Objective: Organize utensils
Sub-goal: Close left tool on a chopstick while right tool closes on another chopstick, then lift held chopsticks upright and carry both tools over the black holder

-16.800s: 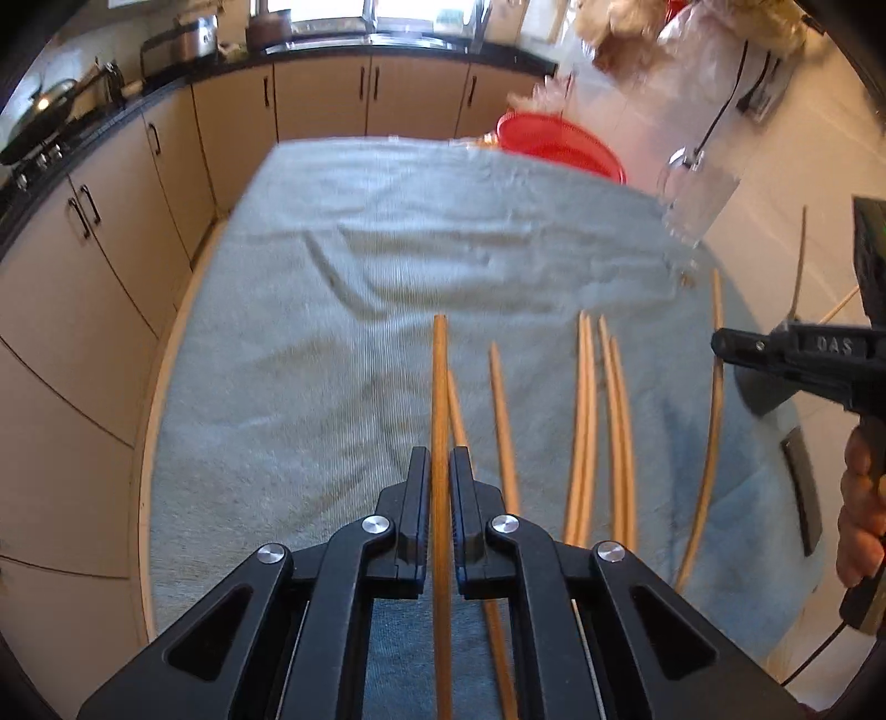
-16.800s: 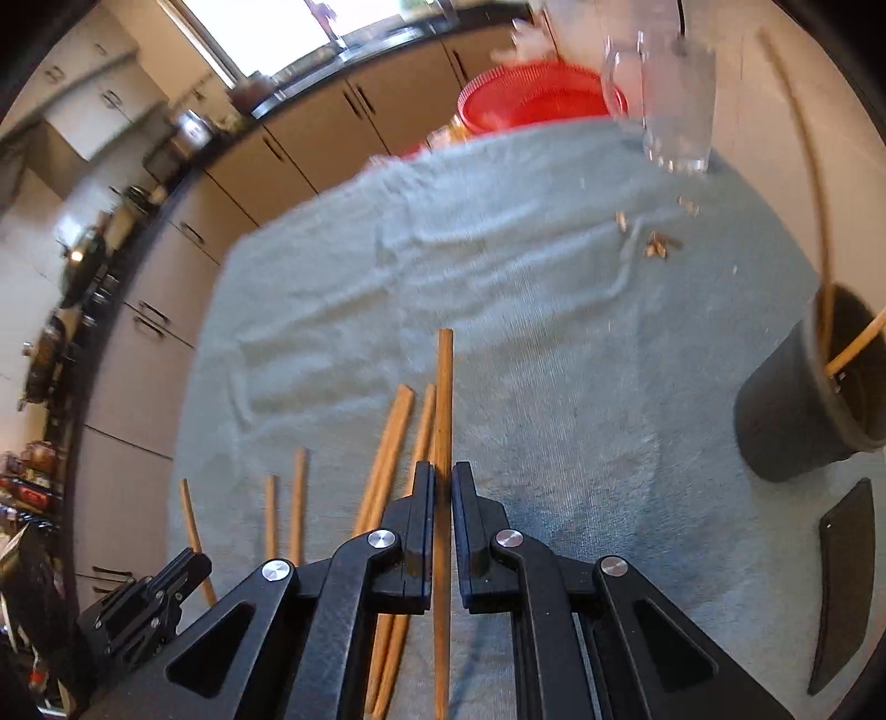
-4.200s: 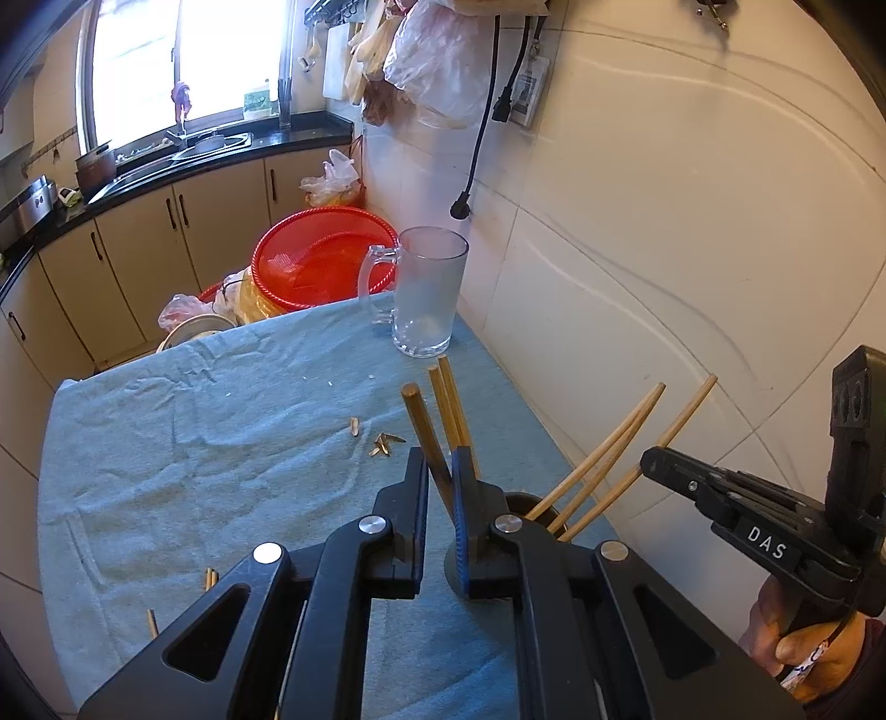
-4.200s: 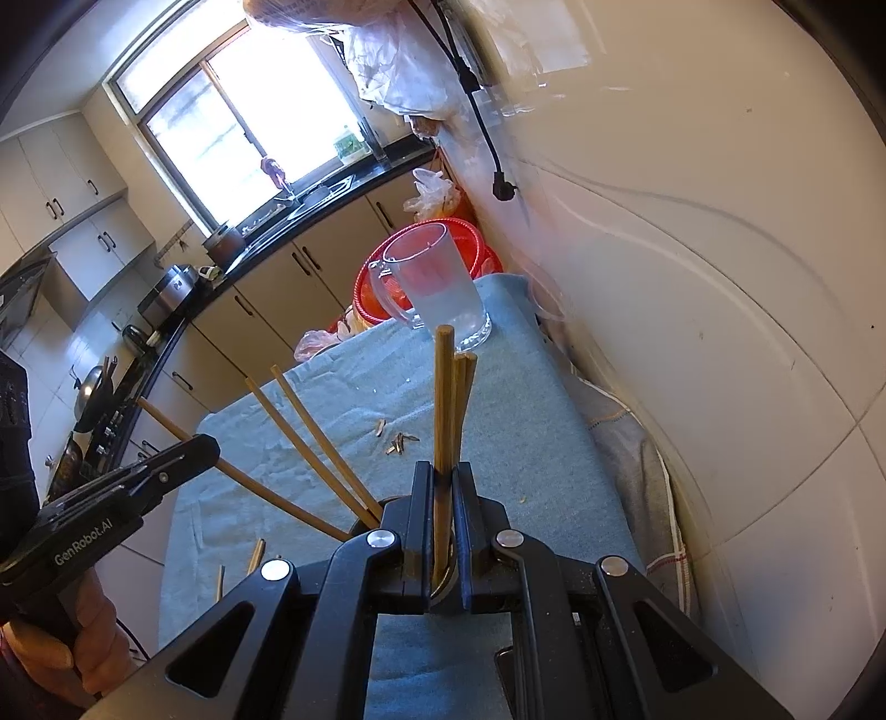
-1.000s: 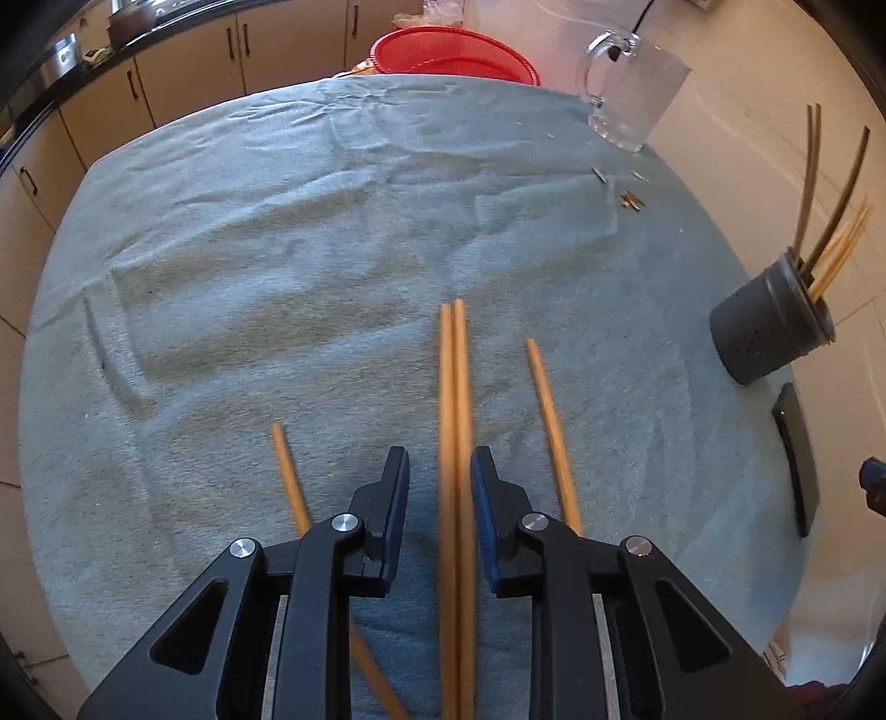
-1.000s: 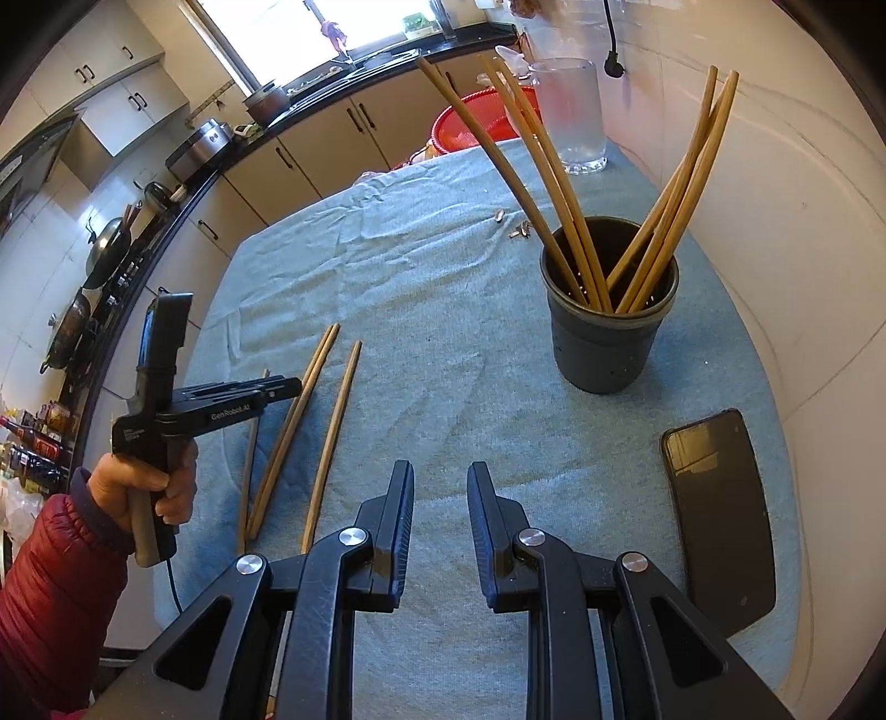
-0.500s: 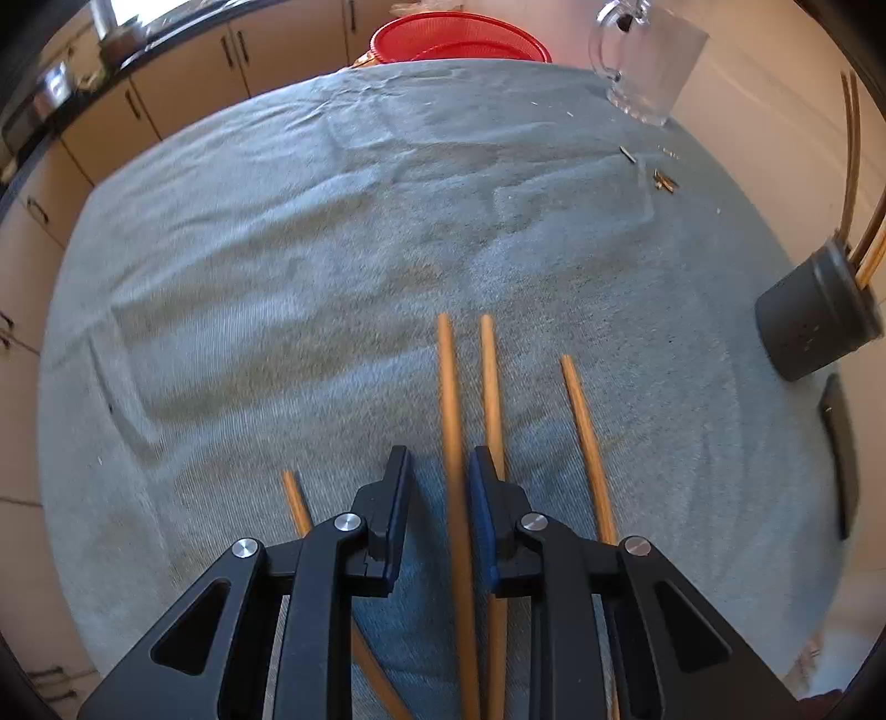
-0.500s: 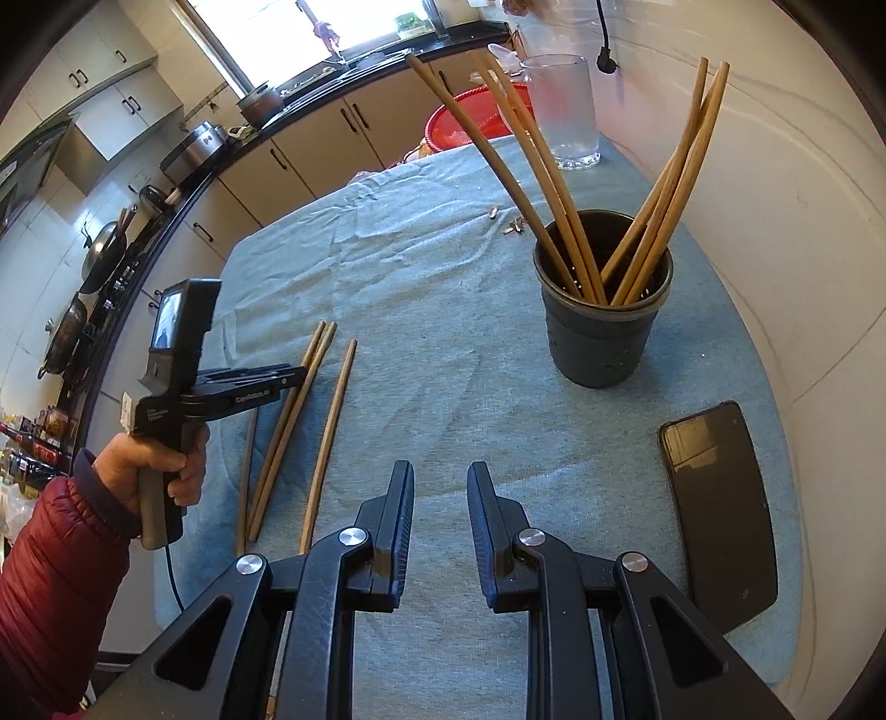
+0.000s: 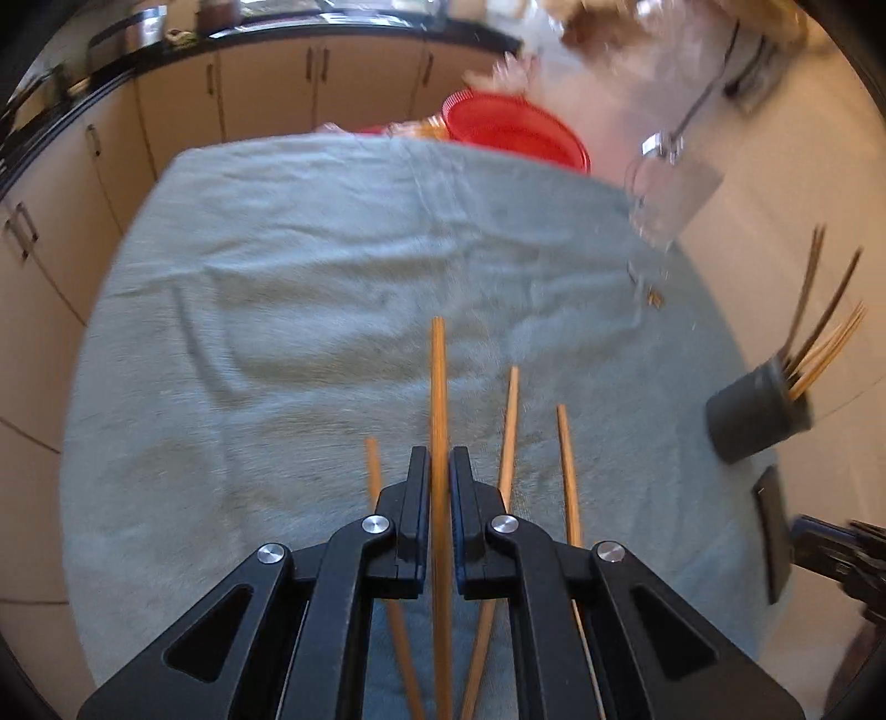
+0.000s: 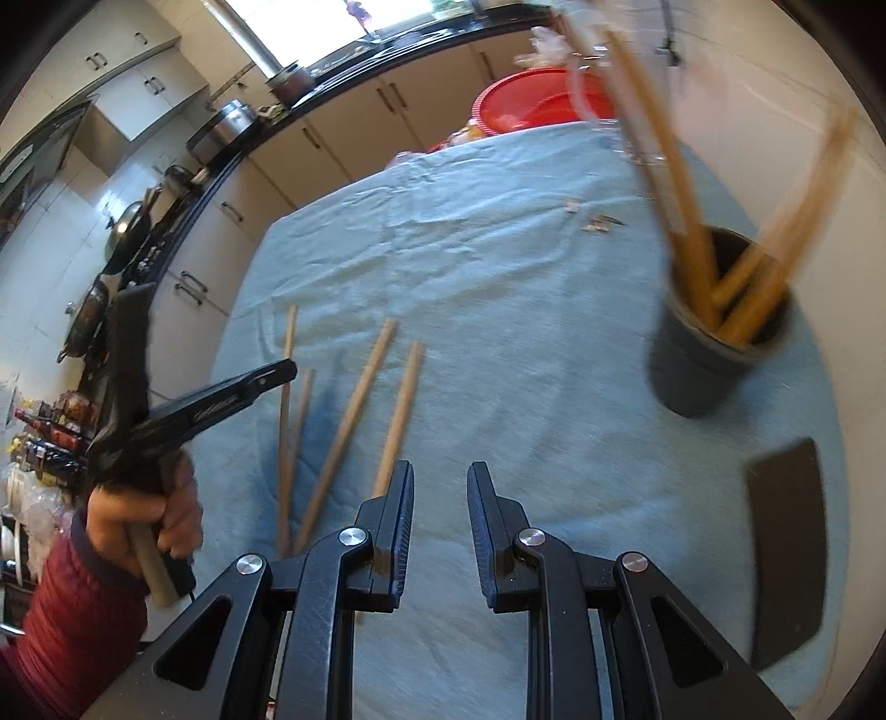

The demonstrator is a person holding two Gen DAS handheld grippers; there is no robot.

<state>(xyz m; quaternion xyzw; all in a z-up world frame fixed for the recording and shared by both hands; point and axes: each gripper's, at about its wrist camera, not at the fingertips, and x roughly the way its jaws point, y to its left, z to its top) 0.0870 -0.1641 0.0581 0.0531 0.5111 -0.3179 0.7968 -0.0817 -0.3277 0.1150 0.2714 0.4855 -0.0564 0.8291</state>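
A light blue-grey cloth (image 9: 310, 288) covered the table, wrinkled toward its far side. A red basin (image 9: 515, 130) sat just beyond the cloth's far edge. A clear glass mug (image 9: 673, 194) stood at the far right of the cloth, with a few small scraps (image 10: 595, 221) lying near it. A flat black phone (image 10: 786, 548) lay at the near right edge. Beige cabinets (image 9: 266, 83) under a dark countertop (image 9: 288, 33) ran along the back and left, with pots and 1 wok (image 10: 124, 232) on the counter. A bright window (image 10: 332, 16) sat above it.
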